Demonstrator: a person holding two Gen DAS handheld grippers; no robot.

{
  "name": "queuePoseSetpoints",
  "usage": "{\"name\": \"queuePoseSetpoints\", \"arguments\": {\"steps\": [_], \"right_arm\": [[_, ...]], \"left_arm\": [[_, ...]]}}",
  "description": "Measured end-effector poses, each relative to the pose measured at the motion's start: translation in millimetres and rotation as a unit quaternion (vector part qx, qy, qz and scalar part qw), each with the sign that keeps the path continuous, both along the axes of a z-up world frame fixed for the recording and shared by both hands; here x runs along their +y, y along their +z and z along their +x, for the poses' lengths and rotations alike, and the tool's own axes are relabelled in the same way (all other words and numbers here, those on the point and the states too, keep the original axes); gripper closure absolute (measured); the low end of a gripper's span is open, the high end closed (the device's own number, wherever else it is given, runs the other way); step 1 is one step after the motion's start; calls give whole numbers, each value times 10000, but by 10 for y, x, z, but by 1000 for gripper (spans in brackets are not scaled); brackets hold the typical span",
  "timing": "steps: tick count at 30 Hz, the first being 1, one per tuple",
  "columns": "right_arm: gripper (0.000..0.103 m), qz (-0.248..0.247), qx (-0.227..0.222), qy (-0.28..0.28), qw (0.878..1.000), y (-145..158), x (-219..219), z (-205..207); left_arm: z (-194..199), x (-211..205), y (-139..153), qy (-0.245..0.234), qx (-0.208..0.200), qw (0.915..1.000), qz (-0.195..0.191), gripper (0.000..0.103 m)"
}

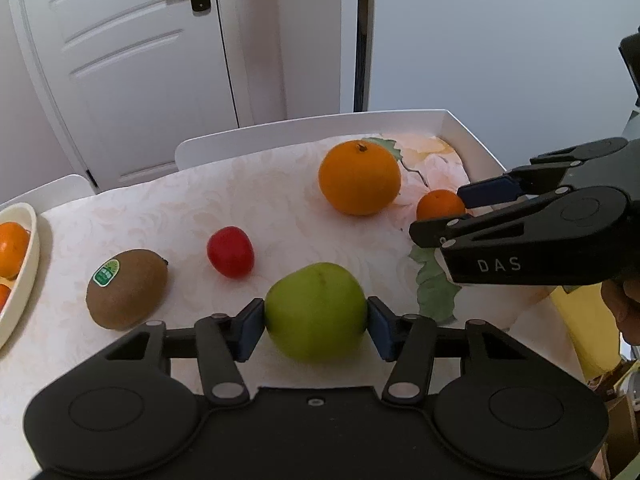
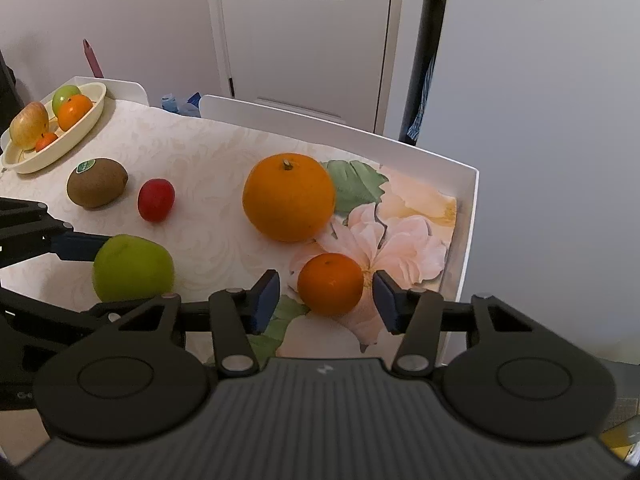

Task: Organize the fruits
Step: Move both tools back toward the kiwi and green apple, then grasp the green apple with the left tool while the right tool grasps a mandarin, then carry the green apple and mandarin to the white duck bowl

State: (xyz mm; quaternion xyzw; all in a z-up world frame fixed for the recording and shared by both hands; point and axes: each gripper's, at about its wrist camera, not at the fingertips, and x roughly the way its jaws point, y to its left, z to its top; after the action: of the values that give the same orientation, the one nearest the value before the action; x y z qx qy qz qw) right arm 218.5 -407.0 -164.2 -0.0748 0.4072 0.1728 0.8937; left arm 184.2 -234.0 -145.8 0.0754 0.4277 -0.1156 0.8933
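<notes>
Green apple upright, pinched by left gripper, right gripper spread around mandarin

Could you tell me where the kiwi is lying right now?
The kiwi lies on the table in the right wrist view's left part, between the fruit bowl and the small red fruit.

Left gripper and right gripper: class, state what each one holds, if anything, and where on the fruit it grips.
The left gripper clamps the green apple by its two opposite sides. The right gripper straddles the small orange, pads not touching: nothing held.
</notes>
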Motion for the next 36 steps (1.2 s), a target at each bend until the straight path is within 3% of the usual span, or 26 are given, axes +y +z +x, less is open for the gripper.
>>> {"name": "queuePoseSetpoints", "arguments": {"steps": [6,10,22,36], "right_arm": [[38,-10,1,8,10000,-22,-19,20],[50,2,42,44,10000,-32,-20,30],[52,25,-54,-39,10000,-40,-14,27],[52,171,-267,9,9995,308,154,-107]], "left_arm": [[-20,-3,-5,11,-26,10000,7,44],[-29,3,-3,11,-35,10000,4,44],[-49,145,36,183,-92,9998,58,45],[-221,417,350,526,-475,9975,1,45]]}}
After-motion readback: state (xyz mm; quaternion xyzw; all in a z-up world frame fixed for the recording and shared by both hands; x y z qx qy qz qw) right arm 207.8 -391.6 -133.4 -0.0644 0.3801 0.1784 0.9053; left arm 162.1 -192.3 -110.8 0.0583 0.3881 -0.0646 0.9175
